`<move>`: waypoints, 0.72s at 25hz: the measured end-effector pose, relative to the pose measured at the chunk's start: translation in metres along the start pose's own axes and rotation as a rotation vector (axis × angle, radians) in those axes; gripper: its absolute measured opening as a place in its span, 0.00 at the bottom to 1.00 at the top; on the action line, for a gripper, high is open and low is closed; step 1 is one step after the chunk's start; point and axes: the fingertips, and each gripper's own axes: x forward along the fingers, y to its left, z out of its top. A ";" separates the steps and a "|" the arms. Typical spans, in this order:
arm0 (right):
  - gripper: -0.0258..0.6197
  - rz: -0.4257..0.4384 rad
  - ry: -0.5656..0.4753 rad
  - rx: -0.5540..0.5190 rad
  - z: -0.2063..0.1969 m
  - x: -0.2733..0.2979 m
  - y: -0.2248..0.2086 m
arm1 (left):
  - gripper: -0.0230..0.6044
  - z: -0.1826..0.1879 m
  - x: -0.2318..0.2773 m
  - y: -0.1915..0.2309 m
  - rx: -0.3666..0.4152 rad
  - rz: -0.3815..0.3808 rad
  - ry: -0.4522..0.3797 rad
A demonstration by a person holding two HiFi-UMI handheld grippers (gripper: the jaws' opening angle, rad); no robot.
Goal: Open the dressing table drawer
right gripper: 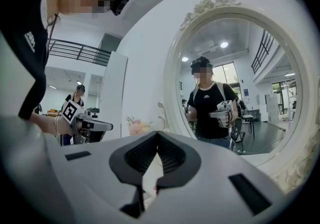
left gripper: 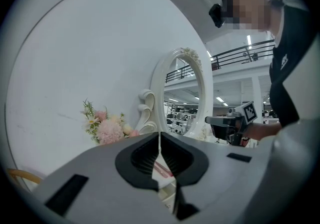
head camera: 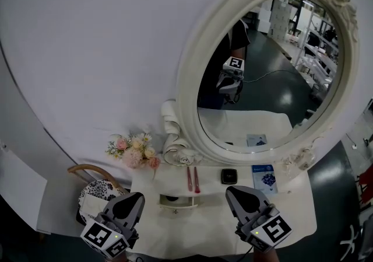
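the dressing table drawer (head camera: 178, 202) sits in the front of the white surface (head camera: 291, 196), about midway between the two grippers and a little farther off than their tips. a small handle hangs at its near edge and a dark patch shows along its top left, but the head view does not show how far out it stands. the left gripper (head camera: 138, 196) hovers at the near left of the surface, and its own view shows the jaws closed together with only a thin slit between the pads and nothing caught in them. the right gripper (head camera: 232, 191) hovers at the near right, apart from the drawer, and its jaws are likewise pressed together and empty. neither gripper touches the drawer or its handle. beyond the drawer two thin red sticks (head camera: 193, 179) lie side by side on the surface. a small black square case (head camera: 229, 175) lies to their right, and a blue card (head camera: 264, 177) lies farther right again. at the far side stands a large oval mirror (head camera: 192, 62) in an ornate white frame, and its glass reflects the person holding a gripper. a bunch of pink and cream flowers (head camera: 133, 151) rests at the far left beside the frame's scrolled foot. a chair (head camera: 96, 188) with a curved wooden back and a patterned seat stands to the left of the surface.
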 end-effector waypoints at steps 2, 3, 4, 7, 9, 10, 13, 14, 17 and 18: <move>0.07 0.002 -0.009 -0.022 0.003 0.000 0.001 | 0.08 0.004 -0.001 0.000 0.002 0.000 -0.008; 0.07 0.001 -0.010 -0.030 0.004 0.001 0.002 | 0.08 0.005 -0.002 0.000 0.003 -0.001 -0.012; 0.07 0.001 -0.012 -0.033 0.006 0.001 0.003 | 0.08 0.007 -0.003 0.000 0.005 -0.001 -0.016; 0.07 0.005 -0.022 -0.030 0.010 0.000 0.004 | 0.08 0.012 -0.003 -0.001 0.011 -0.002 -0.025; 0.07 0.008 -0.026 -0.030 0.012 0.000 0.005 | 0.08 0.015 -0.004 -0.001 0.015 -0.004 -0.031; 0.07 0.009 -0.026 -0.030 0.013 0.000 0.005 | 0.08 0.016 -0.004 -0.001 0.017 -0.006 -0.033; 0.07 0.014 -0.033 -0.025 0.014 0.000 0.005 | 0.08 0.017 -0.003 0.001 0.019 -0.007 -0.037; 0.07 0.017 -0.036 -0.021 0.015 0.001 0.005 | 0.08 0.017 -0.003 0.001 0.017 -0.007 -0.037; 0.07 0.021 -0.039 -0.015 0.014 0.001 0.004 | 0.08 0.016 -0.001 0.002 -0.002 -0.011 -0.044; 0.07 0.020 -0.037 -0.014 0.014 0.001 0.004 | 0.08 0.015 0.000 0.002 -0.010 -0.013 -0.046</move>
